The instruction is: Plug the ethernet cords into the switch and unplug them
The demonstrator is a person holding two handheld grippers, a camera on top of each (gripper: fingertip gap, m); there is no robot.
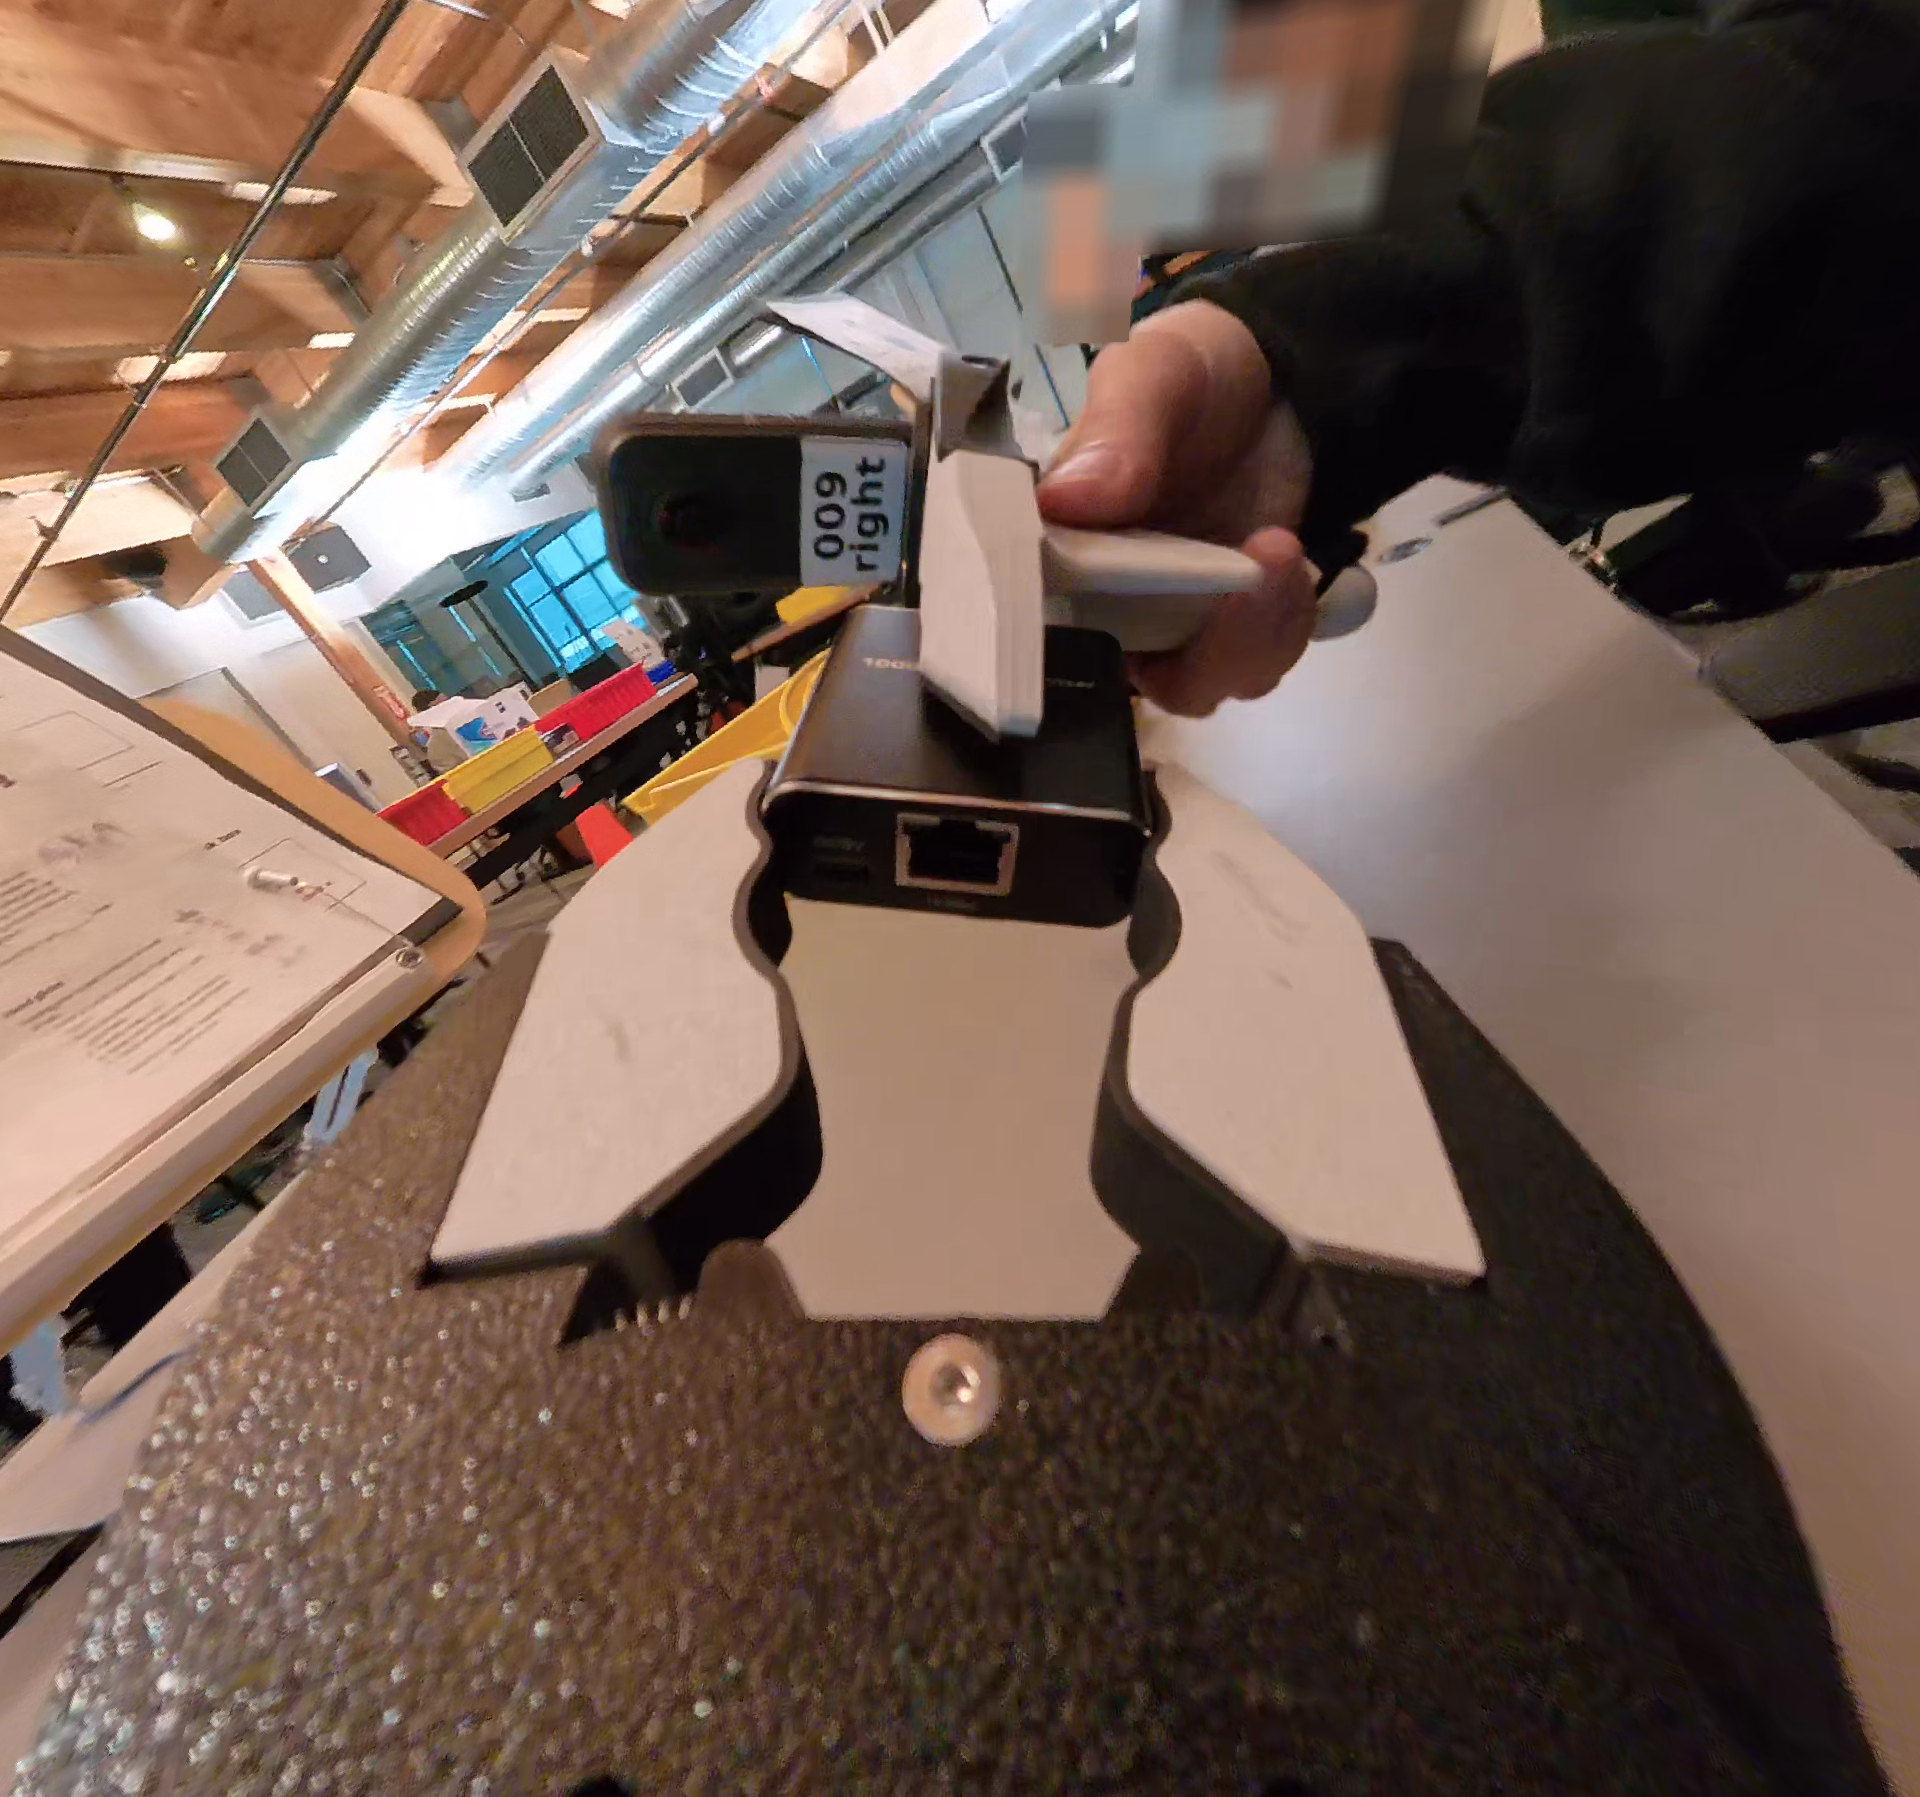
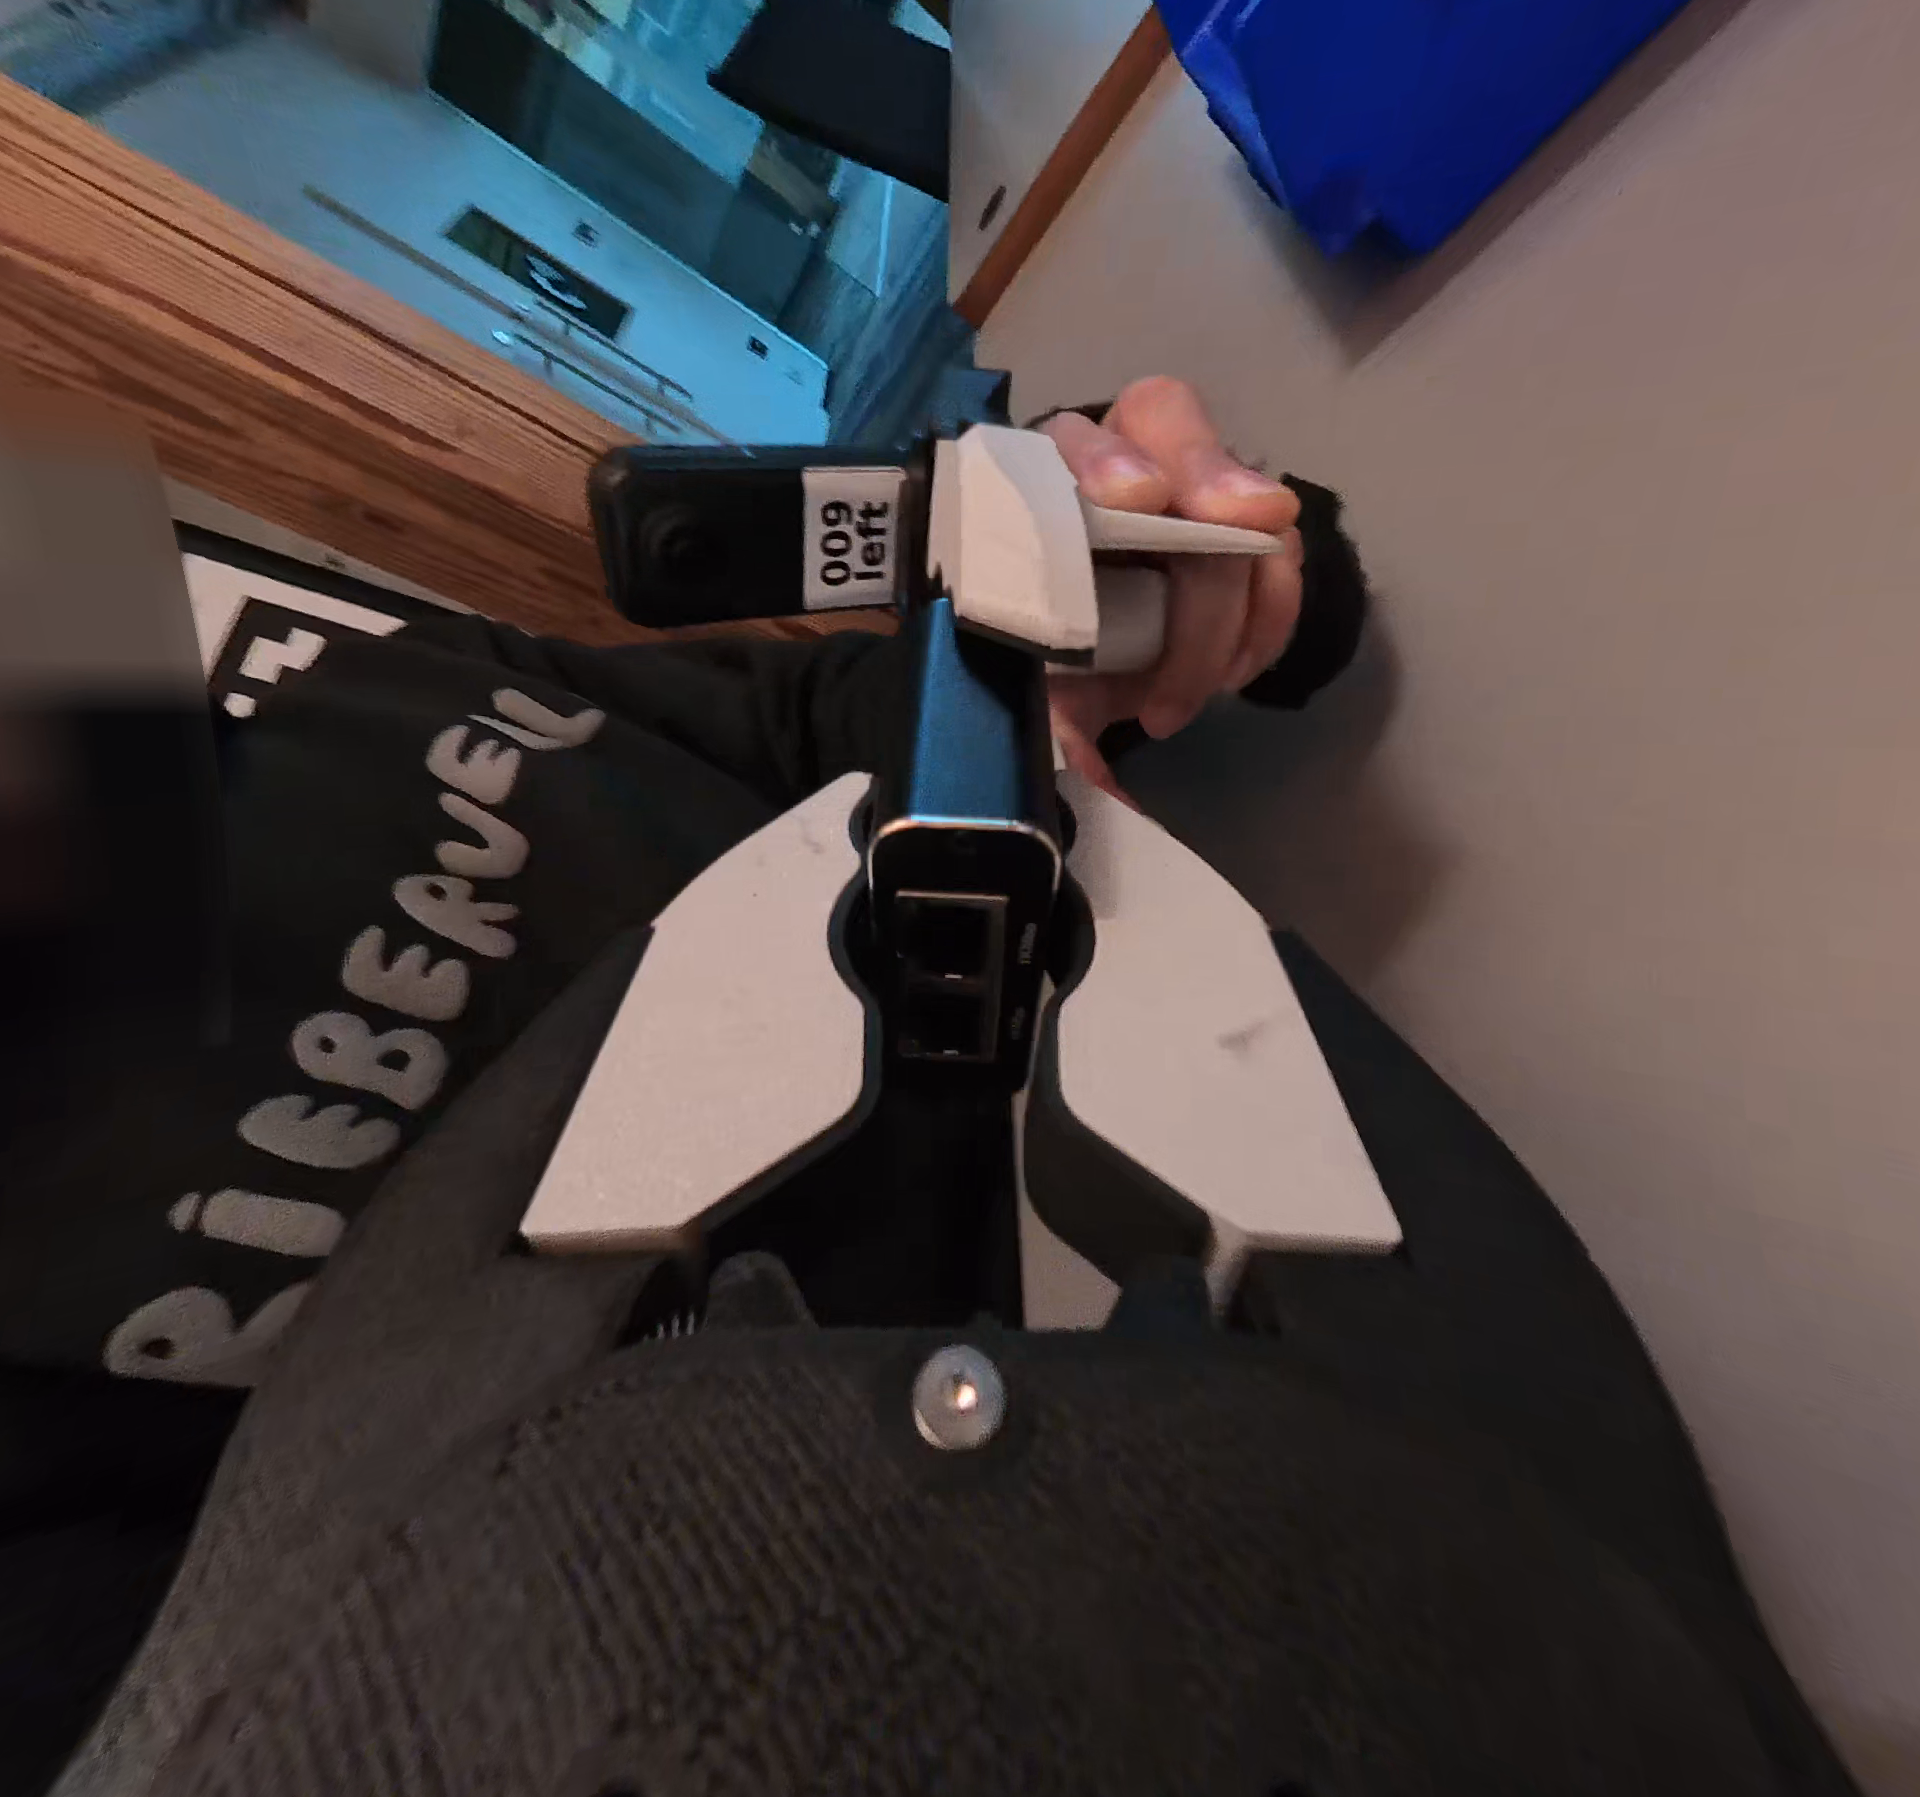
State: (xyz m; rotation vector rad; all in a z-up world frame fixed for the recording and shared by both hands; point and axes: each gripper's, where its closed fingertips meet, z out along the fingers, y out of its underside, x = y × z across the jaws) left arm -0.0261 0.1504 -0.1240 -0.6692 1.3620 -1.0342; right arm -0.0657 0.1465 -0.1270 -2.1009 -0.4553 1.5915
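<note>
Both tongs grip one small black ethernet switch (image 1: 951,817) at once, each clamped across an opposite end of it. Closest to the left wrist view's lens, the left tongs (image 1: 956,874) hold the end that carries a single network port (image 1: 956,854), and that port is empty. In the right wrist view the right tongs (image 2: 961,926) pinch the other end, where two ports (image 2: 948,980) sit stacked one over the other, and both are empty too.

Judging by the white tabletop (image 1: 1558,812) lying behind and below it, the switch seems to be held up off the surface between the two tools, though I cannot tell for certain that it clears it. A person's hand (image 1: 1195,521) works the handle of the right tool in the left view, and the other hand (image 2: 1195,584) holds the left tool in the right view.

No ethernet cord shows in either picture: nothing is plugged in, and no cable lies on the visible part of the tabletop. So, as far as these views go, I would judge that the switch is simply in hand, either ahead of any plugging or with all cords already out; the pictures do not settle which. A blue bin (image 2: 1455,33) stands farther off on the tabletop, and a printed sheet (image 1: 156,916) on a board lies at the left.
</note>
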